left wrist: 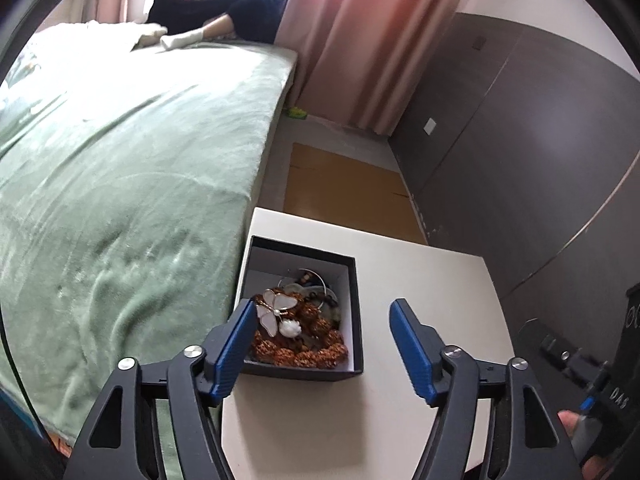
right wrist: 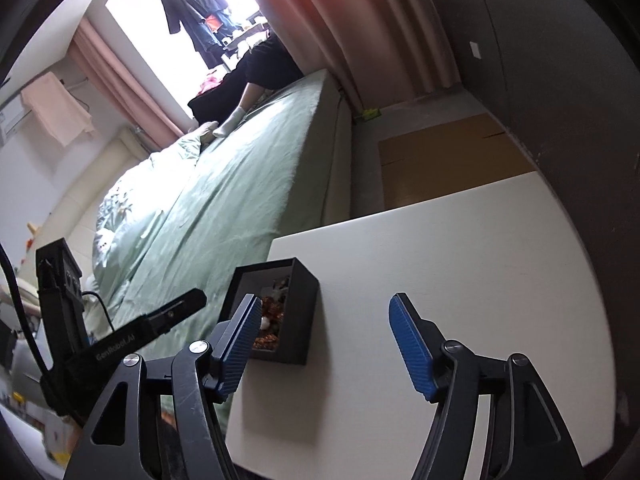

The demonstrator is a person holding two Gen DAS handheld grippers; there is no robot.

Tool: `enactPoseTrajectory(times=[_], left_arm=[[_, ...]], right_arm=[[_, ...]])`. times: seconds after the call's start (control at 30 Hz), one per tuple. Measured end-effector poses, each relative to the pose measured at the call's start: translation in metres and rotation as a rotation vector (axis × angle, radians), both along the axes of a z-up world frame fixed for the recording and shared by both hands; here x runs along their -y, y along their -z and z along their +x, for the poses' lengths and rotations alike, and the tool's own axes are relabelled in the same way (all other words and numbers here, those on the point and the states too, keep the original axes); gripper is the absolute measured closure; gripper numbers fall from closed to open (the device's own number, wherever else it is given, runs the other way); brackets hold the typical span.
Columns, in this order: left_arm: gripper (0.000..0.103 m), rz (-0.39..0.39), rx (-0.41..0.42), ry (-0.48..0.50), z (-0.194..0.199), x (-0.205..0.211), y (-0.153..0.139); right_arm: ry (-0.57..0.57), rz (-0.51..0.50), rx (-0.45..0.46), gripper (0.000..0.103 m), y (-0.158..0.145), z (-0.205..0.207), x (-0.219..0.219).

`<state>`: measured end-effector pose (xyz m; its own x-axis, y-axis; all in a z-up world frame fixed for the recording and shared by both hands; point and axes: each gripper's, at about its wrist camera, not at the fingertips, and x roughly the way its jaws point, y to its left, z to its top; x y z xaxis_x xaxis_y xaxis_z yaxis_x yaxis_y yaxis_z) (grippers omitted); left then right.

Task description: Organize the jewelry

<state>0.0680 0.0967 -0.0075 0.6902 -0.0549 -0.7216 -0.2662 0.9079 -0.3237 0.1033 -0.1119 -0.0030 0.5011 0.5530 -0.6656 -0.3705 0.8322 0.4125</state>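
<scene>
A black open box (left wrist: 352, 308) with a white lining stands on the white table (left wrist: 420, 280) near its left edge. Inside lie a pearly butterfly brooch (left wrist: 278, 312), a brown beaded bracelet (left wrist: 312, 350) and other jewelry. My left gripper (left wrist: 322, 344) is open and empty, just in front of the box, its left finger beside the brooch. In the right wrist view the box (right wrist: 298, 320) sits to the left of my right gripper (right wrist: 322, 340), which is open and empty above the table (right wrist: 460, 260). The left gripper's body (right wrist: 132, 336) shows at the left.
A bed with a green blanket (left wrist: 120, 180) runs along the table's left side, with a person sitting at its far end (left wrist: 224, 16). A dark grey wardrobe (left wrist: 540, 140) stands on the right. Flat cardboard (left wrist: 344, 184) lies on the floor beyond the table.
</scene>
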Motion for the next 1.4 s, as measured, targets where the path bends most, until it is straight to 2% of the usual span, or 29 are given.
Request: enactPoseTrajectory(times=[0.07, 0.3, 0.37, 0.47, 0.67, 0.8, 0.93, 1.0, 1.17, 1.4], left_arm=[[0.026, 0.014, 0.020, -0.001, -0.005, 0.007, -0.003], [0.009, 0.034, 0.112, 0.003, -0.025, 0.028, -0.016], [0.006, 0.063, 0.134, -0.005, -0.030, 0.033, -0.021], [0.000, 0.068, 0.158, -0.010, -0.037, 0.039, -0.024], [0.000, 0.100, 0.158, 0.008, -0.053, 0.057, -0.023], [0.000, 0.096, 0.158, 0.019, -0.061, 0.063, -0.022], [0.000, 0.131, 0.182, 0.028, -0.065, 0.071, -0.026], [0.000, 0.153, 0.187, 0.020, -0.065, 0.073, -0.027], [0.001, 0.146, 0.180, 0.015, -0.062, 0.071, -0.025], [0.000, 0.163, 0.177, 0.020, -0.058, 0.074, -0.024]], right_arm=[[0.014, -0.014, 0.005, 0.021, -0.003, -0.002, 0.007], [0.053, -0.037, 0.006, 0.005, -0.005, -0.013, 0.027], [0.065, -0.048, 0.015, 0.000, -0.007, -0.018, 0.031], [0.078, -0.056, 0.030, 0.000, -0.011, -0.024, 0.038], [0.087, -0.087, 0.054, 0.000, -0.015, -0.034, 0.044], [0.070, -0.094, 0.063, 0.000, -0.015, -0.038, 0.047], [0.057, -0.114, 0.065, 0.000, -0.012, -0.040, 0.046], [0.060, -0.109, 0.063, 0.000, -0.012, -0.041, 0.047], [0.073, -0.083, 0.073, 0.000, -0.015, -0.040, 0.050], [0.070, -0.121, 0.054, 0.000, -0.010, -0.038, 0.048]])
